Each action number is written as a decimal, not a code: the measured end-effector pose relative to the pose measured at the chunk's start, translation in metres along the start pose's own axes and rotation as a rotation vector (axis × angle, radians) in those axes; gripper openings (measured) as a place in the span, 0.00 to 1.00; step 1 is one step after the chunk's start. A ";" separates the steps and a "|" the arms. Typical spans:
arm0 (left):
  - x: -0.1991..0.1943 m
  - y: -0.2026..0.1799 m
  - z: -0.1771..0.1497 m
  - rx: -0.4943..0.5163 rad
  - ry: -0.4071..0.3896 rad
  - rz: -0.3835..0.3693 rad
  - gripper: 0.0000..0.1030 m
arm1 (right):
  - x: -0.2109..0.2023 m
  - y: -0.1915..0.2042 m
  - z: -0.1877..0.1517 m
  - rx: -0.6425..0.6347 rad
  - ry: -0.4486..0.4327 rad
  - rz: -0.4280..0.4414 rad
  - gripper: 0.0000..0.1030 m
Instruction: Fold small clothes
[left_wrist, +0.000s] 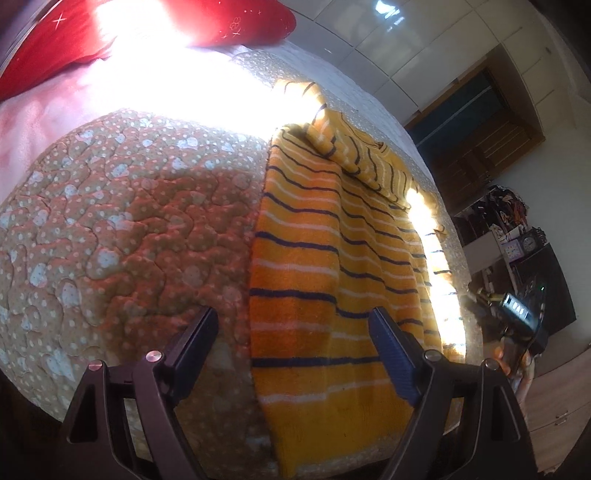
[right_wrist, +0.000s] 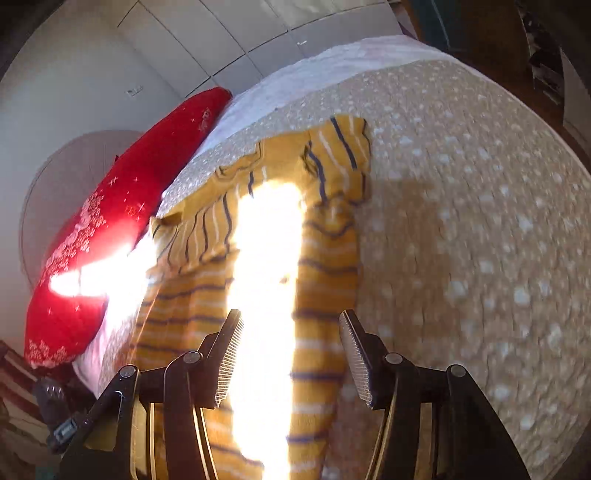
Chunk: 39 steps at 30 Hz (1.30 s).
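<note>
A small yellow knit sweater (left_wrist: 332, 240) with dark and white stripes lies flat on a beige dotted quilt (left_wrist: 129, 221). One sleeve is folded over its upper body. My left gripper (left_wrist: 291, 317) is open and empty, hovering over the sweater's left edge near the hem. In the right wrist view the sweater (right_wrist: 325, 266) lies lengthwise with a strip of harsh sunlight across it. My right gripper (right_wrist: 290, 321) is open and empty just above the sweater's body. The other gripper (left_wrist: 517, 314) shows at the right edge of the left wrist view.
A red pillow (left_wrist: 147, 29) lies at the head of the bed; it also shows in the right wrist view (right_wrist: 122, 236). White wardrobes (left_wrist: 424, 48) stand behind. A dark shelf with a clock (left_wrist: 528, 243) stands to the right of the bed.
</note>
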<state>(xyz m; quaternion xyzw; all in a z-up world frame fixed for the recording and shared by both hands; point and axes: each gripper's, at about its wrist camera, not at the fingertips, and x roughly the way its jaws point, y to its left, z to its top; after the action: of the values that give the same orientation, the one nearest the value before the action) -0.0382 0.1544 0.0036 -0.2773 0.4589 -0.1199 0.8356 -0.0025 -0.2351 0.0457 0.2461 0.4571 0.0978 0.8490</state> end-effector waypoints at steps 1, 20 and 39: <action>0.001 -0.002 -0.002 -0.006 0.006 -0.027 0.80 | -0.003 -0.005 -0.014 0.015 0.012 0.014 0.56; 0.009 -0.024 -0.048 -0.013 0.052 -0.177 0.71 | 0.000 -0.015 -0.134 0.255 0.063 0.434 0.43; -0.034 -0.043 -0.058 0.039 0.013 0.066 0.10 | -0.027 -0.019 -0.158 0.206 0.057 0.329 0.10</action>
<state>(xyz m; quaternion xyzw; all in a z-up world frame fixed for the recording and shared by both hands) -0.1032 0.1142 0.0275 -0.2448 0.4710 -0.1031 0.8412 -0.1489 -0.2106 -0.0170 0.4005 0.4423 0.1949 0.7785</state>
